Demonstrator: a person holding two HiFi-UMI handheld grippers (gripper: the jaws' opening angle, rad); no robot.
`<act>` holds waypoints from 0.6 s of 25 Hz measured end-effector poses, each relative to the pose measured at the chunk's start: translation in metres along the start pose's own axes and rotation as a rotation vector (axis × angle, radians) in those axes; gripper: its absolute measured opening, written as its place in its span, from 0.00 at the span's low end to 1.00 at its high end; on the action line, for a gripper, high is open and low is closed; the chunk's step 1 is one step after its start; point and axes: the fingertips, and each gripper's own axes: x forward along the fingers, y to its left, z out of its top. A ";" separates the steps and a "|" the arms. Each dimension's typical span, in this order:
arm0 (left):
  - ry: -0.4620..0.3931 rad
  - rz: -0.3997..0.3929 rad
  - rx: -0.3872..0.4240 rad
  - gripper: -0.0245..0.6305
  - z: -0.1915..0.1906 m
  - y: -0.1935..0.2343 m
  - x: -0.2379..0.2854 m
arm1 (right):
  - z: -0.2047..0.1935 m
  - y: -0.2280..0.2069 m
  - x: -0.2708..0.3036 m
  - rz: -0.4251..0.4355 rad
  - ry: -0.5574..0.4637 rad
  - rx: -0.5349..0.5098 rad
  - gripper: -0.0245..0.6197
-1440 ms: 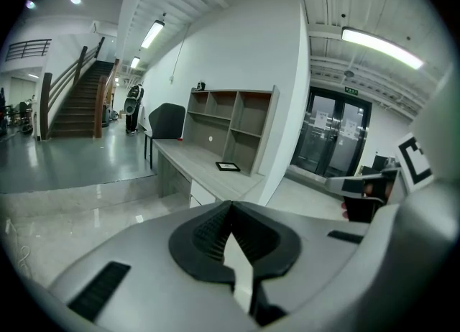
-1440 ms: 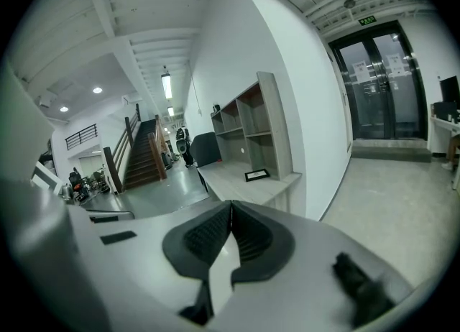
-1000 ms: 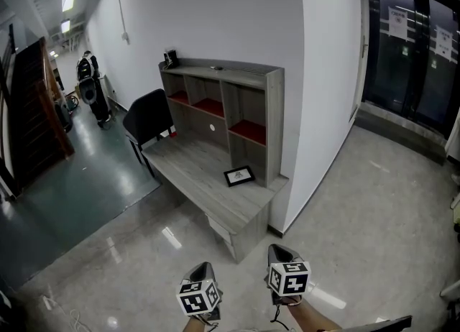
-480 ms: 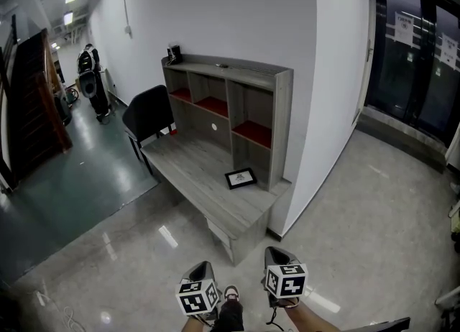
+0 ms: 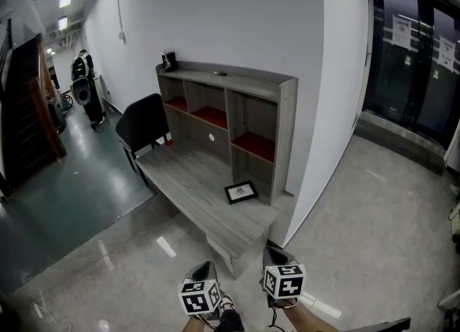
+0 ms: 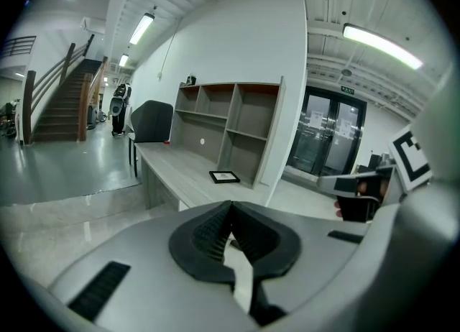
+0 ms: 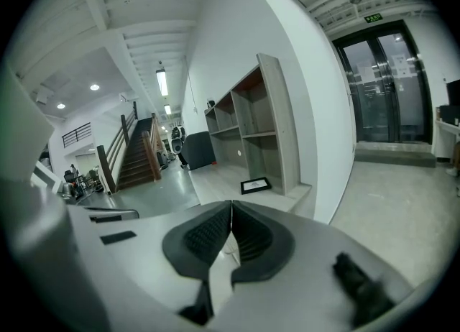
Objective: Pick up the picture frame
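Left gripper (image 5: 204,269) noted at 6 o'clock, right gripper (image 5: 277,253) at 5; both jaws pressed together, nothing pinched. Picture frame (image 5: 240,192) seen flat on desk (image 5: 188,176) at 12, just beside shelf unit (image 5: 285,136), well apart from the grippers.

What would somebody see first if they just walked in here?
Probably the long grey wooden desk with open shelves against the white wall, and the small black picture frame lying flat on it beside the shelves. At the bottom of the head view, the left gripper and right gripper, each with a black-and-white marker cube, point toward it, jaws shut and empty.
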 end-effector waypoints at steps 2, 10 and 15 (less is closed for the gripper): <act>-0.002 -0.001 0.016 0.06 0.010 0.006 0.013 | 0.006 -0.001 0.015 -0.005 0.000 -0.001 0.09; 0.008 -0.029 0.050 0.06 0.049 0.024 0.072 | 0.033 -0.008 0.074 -0.027 0.014 -0.002 0.09; 0.005 -0.052 0.044 0.06 0.077 0.038 0.110 | 0.059 -0.012 0.111 -0.047 0.014 -0.009 0.09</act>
